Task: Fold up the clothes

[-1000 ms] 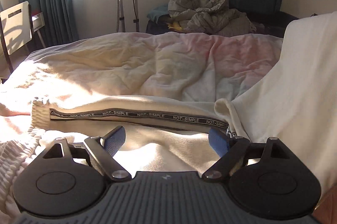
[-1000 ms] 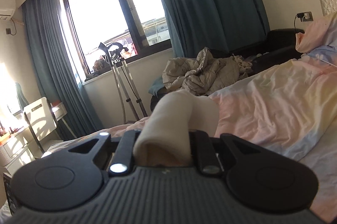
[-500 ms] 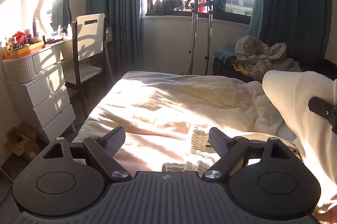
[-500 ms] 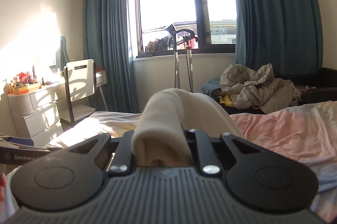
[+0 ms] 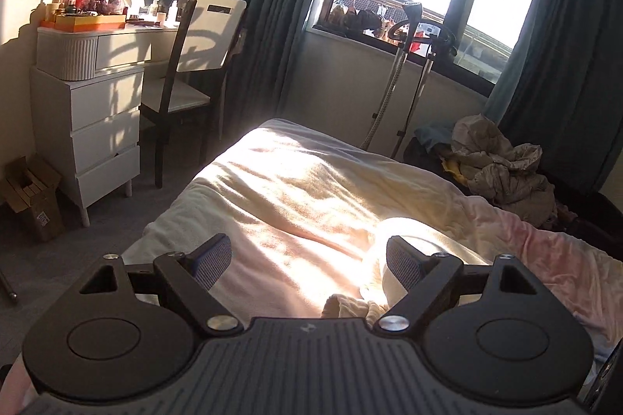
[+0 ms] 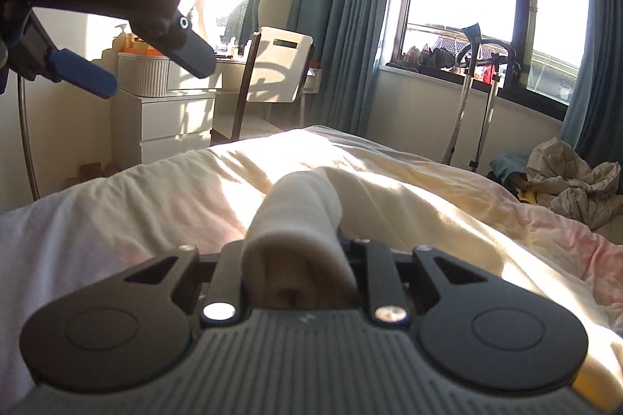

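Note:
My right gripper (image 6: 300,255) is shut on a fold of the cream garment (image 6: 300,208), which bulges up between its jaws low over the bed. My left gripper (image 5: 309,259) is open and empty, held above the bed's near edge; it also shows in the right wrist view (image 6: 93,80) at the upper left, raised above the bed. In the left wrist view a part of the cream garment (image 5: 373,282) lies by the right fingertip, with its ribbed edge just below.
The bed (image 5: 311,189) has a cream and pink duvet in strong sunlight. A white dresser (image 5: 85,126) and a chair (image 5: 194,64) stand left of the bed. A garment steamer stand (image 5: 409,72) is by the window. A crumpled beige jacket (image 5: 502,169) lies at the right.
My left gripper has risen and swung left, away from the garment, staying open. My right gripper has come down low over the bed with the fold still in it.

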Motion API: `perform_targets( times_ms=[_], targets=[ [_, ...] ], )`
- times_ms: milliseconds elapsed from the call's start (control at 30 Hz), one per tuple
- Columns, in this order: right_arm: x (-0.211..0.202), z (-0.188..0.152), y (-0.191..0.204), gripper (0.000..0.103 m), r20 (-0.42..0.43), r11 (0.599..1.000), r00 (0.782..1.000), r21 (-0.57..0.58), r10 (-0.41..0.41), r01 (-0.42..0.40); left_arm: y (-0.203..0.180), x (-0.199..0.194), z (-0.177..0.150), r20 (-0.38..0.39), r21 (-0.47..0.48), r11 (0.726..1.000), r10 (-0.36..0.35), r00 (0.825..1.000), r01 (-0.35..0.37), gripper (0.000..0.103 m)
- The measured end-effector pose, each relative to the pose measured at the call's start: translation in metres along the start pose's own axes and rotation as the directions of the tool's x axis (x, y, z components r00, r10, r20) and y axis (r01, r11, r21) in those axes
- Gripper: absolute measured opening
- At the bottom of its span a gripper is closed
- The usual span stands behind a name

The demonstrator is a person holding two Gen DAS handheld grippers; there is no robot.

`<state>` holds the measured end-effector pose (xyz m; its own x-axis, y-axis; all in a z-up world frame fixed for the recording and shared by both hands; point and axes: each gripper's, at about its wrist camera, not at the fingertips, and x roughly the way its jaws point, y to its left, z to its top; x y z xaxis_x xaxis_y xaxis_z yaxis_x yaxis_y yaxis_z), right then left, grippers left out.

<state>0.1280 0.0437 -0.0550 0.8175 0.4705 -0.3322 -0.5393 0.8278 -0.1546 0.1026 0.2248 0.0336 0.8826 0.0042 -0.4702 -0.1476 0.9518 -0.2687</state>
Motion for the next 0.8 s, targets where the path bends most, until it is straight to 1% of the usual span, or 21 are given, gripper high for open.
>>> perform_targets(
  times_ms=[33, 100, 167, 200, 233, 267, 333, 400, 467, 500, 533, 600, 700, 767, 800],
  targets=[
    [-0.007, 0.002, -0.002, 0.037, 0.0, 0.999, 0.999, -0.025, 0.032, -0.032, -0.002, 0.003, -0.004, -0.011, -0.013, 1.0, -0.019, 1.0, 0.019, 0.089],
    [-0.026, 0.005, -0.008, 0.042, 0.002, 0.993, 0.996, -0.07, 0.093, -0.093, -0.008, 0.005, -0.012, -0.026, -0.044, 0.998, -0.051, 0.998, 0.05, 0.089],
    [-0.049, 0.009, -0.023, 0.046, 0.001, 0.986, 0.989, -0.076, 0.148, -0.147, -0.016, 0.007, -0.019, -0.041, -0.056, 0.996, -0.065, 0.997, 0.063, 0.089],
    [-0.062, 0.011, -0.032, 0.05, 0.008, 0.982, 0.985, -0.075, 0.173, -0.172, -0.02, 0.007, -0.023, -0.044, -0.053, 0.996, -0.075, 0.996, 0.073, 0.089],
    [-0.078, 0.012, -0.042, 0.053, 0.026, 0.98, 0.981, -0.064, 0.192, -0.19, -0.024, 0.007, -0.027, -0.047, -0.044, 0.996, -0.084, 0.995, 0.081, 0.089],
    [-0.093, 0.013, -0.052, 0.054, 0.041, 0.979, 0.979, -0.052, 0.198, -0.196, -0.03, 0.007, -0.032, -0.054, -0.024, 0.995, -0.095, 0.994, 0.094, 0.09],
    [-0.123, 0.011, -0.078, 0.059, 0.065, 0.983, 0.981, -0.04, 0.182, -0.18, -0.042, 0.01, -0.04, -0.082, 0.035, 0.993, -0.11, 0.991, 0.113, 0.09],
    [-0.143, 0.004, -0.105, 0.063, 0.055, 0.994, 0.992, -0.03, 0.111, -0.11, -0.054, 0.014, -0.047, -0.107, 0.101, 0.989, -0.101, 0.989, 0.112, 0.09],
    [-0.149, -0.008, -0.129, 0.064, 0.015, 0.999, 0.999, -0.002, 0.038, -0.038, -0.064, 0.017, -0.053, -0.123, 0.171, 0.98, -0.086, 0.989, 0.106, 0.09],
    [-0.15, -0.017, -0.144, 0.064, -0.015, 0.999, 1.0, 0.037, 0.004, -0.004, -0.069, 0.019, -0.056, -0.131, 0.208, 0.973, -0.076, 0.989, 0.102, 0.09],
    [-0.149, -0.026, -0.157, 0.064, -0.04, 0.997, 0.999, 0.08, -0.013, 0.016, -0.072, 0.02, -0.059, -0.132, 0.236, 0.967, -0.067, 0.989, 0.097, 0.09],
    [-0.146, -0.044, -0.175, 0.064, -0.071, 0.985, 0.997, 0.172, 0.003, 0.01, -0.074, 0.023, -0.063, -0.135, 0.272, 0.958, -0.054, 0.989, 0.089, 0.09],
    [-0.135, -0.06, -0.176, 0.064, -0.074, 0.974, 0.996, 0.223, 0.05, -0.033, -0.072, 0.031, -0.067, -0.143, 0.292, 0.954, -0.019, 0.99, 0.06, 0.084],
    [-0.127, -0.065, -0.168, 0.064, -0.088, 0.978, 0.994, 0.202, 0.066, -0.047, -0.067, 0.037, -0.069, -0.155, 0.282, 0.959, 0.007, 0.988, 0.038, 0.071],
    [-0.124, -0.068, -0.162, 0.057, -0.106, 0.983, 0.992, 0.179, 0.069, -0.049, -0.064, 0.041, -0.069, -0.174, 0.256, 0.966, 0.011, 0.985, 0.034, 0.069]
  ],
)
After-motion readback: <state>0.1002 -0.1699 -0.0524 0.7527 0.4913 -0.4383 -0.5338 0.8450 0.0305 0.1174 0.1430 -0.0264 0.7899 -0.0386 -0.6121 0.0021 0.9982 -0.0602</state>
